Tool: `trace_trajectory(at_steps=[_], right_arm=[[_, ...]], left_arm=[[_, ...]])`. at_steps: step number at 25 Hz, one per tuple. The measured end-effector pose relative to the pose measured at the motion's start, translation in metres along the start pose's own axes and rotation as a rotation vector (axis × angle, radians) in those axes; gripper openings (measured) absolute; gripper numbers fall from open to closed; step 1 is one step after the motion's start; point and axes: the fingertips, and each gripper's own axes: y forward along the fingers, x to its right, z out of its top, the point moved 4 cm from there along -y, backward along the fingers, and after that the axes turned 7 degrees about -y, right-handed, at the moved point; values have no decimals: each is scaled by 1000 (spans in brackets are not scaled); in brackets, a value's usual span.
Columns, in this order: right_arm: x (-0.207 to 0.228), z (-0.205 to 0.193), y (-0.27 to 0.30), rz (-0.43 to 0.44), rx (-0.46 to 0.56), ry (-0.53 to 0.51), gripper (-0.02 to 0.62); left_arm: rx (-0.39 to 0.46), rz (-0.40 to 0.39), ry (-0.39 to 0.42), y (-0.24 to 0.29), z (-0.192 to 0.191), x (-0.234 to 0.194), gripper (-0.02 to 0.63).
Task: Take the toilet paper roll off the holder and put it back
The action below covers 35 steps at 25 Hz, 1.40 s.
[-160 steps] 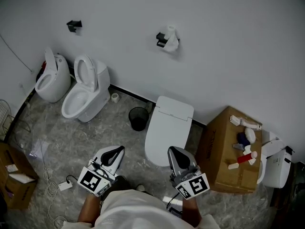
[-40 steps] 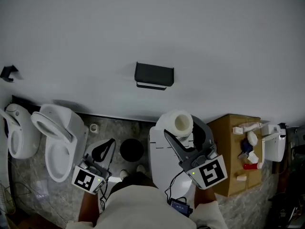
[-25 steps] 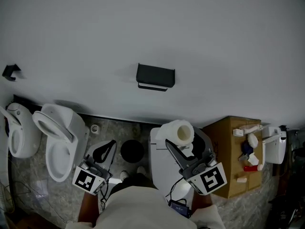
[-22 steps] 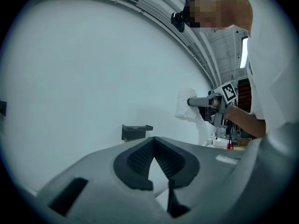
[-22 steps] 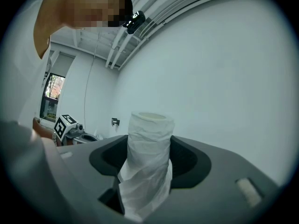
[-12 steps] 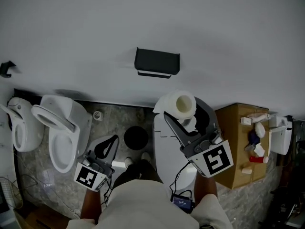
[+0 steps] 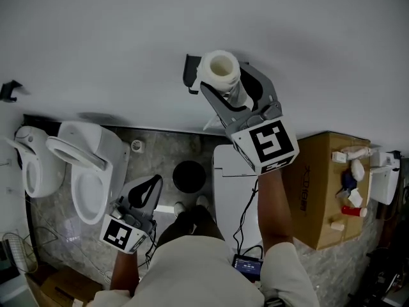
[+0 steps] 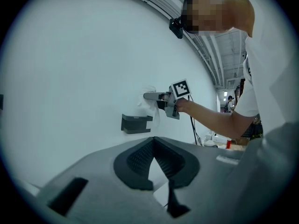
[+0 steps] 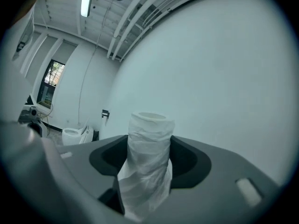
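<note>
Up at the wall (image 7: pixel 96 31), near the black holder (image 7: pixel 189 73), our right claw (image 9: pixel 148 153) grasps the toilet paper roll (image 7: pixel 219 66); our left claw (image 8: pixel 153 140) is clenched, empty.

White wall (image 7: pixel 96 31), marbled grey floor (image 7: pixel 160 152), toilets (image 7: pixel 89 171), cardboard box (image 7: pixel 323 194).

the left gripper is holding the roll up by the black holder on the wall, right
Not the left. The right gripper holds the roll up by the black holder on the wall. The left gripper hangs low, holding nothing. The head view shows this.
</note>
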Motion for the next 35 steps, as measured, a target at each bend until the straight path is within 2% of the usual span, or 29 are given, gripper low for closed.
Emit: trace_trajectory(at_steps=[6, 11, 24, 28, 32, 35], right_arm=[[25, -38, 37, -37, -104, 30, 278], [29, -61, 51, -37, -166, 73, 278], [29, -67, 50, -60, -161, 89, 287], [28, -64, 46, -63, -144, 105, 351], [32, -48, 30, -111, -80, 124, 360], [27, -20, 4, -132, 27, 145, 353]], left_arm=[[-9, 17, -3, -2, -1, -3, 2], [-4, 12, -5, -1, 1, -3, 2], [2, 7, -4, 0, 3, 0, 2], [1, 8, 3, -4, 3, 2, 2], [2, 6, 5, -3, 3, 4, 2], [0, 2, 10, -4, 4, 7, 2]])
